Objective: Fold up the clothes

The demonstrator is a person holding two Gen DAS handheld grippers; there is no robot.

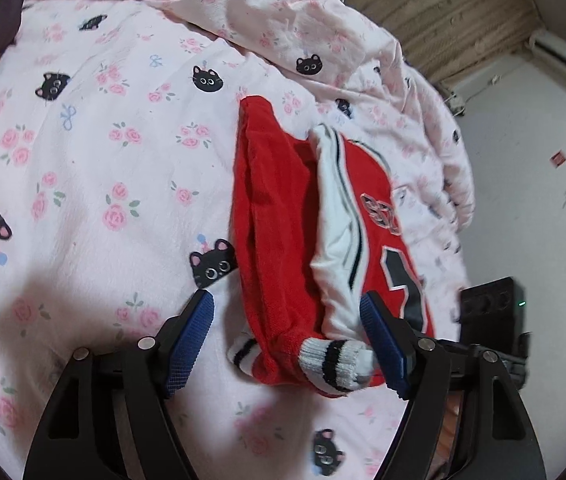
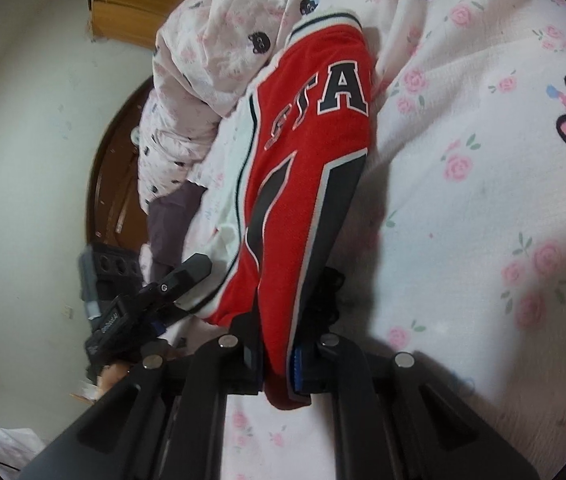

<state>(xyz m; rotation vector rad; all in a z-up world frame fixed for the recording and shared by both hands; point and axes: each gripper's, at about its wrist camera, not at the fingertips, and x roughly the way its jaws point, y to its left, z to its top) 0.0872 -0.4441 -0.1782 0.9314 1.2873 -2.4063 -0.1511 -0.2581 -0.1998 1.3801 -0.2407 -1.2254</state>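
Observation:
A red varsity jacket (image 1: 275, 216) with white sleeves and black letters lies partly folded on the pink bed sheet (image 1: 95, 152). My left gripper (image 1: 287, 304) is open and straddles the jacket's near end. A striped knit cuff (image 1: 335, 364) sits between its blue pads, and the right pad (image 1: 383, 344) touches the white sleeve. In the right wrist view my right gripper (image 2: 277, 360) is shut on an edge of the jacket (image 2: 307, 168), which rises from the bed in a long fold. The left gripper (image 2: 155, 300) shows there to the jacket's left.
A crumpled pink quilt (image 1: 323, 40) with a cat print is heaped behind the jacket along the bed edge. Past it are a white wall (image 2: 23, 140), a dark wooden headboard (image 2: 103, 184) and a cardboard box (image 2: 139, 4). A black device (image 1: 491, 304) is at the right.

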